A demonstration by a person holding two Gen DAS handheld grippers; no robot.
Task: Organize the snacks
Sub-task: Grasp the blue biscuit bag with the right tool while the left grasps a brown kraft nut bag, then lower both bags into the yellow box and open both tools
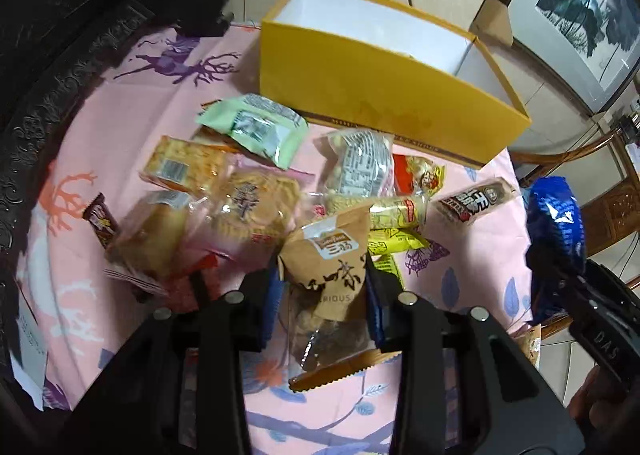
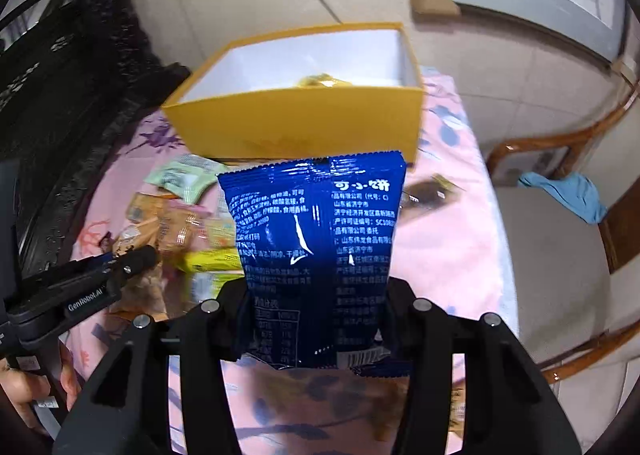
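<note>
Left gripper (image 1: 326,287) right up close, jaws pinched on a brown paper snack pouch (image 1: 328,275), lifted clear of the pile. Over on the other side, the right gripper (image 2: 316,295) is clamped on a blue foil packet (image 2: 316,231), held upright and facing the yellow box (image 2: 296,123). Beyond both, that box sits open at the far end of the pink tablecloth (image 1: 120,127), with just one gold-wrapped item (image 2: 320,81) showing inside. Early days, I'd say: a heap of loose snacks (image 1: 256,183) waits between grippers and box.
</note>
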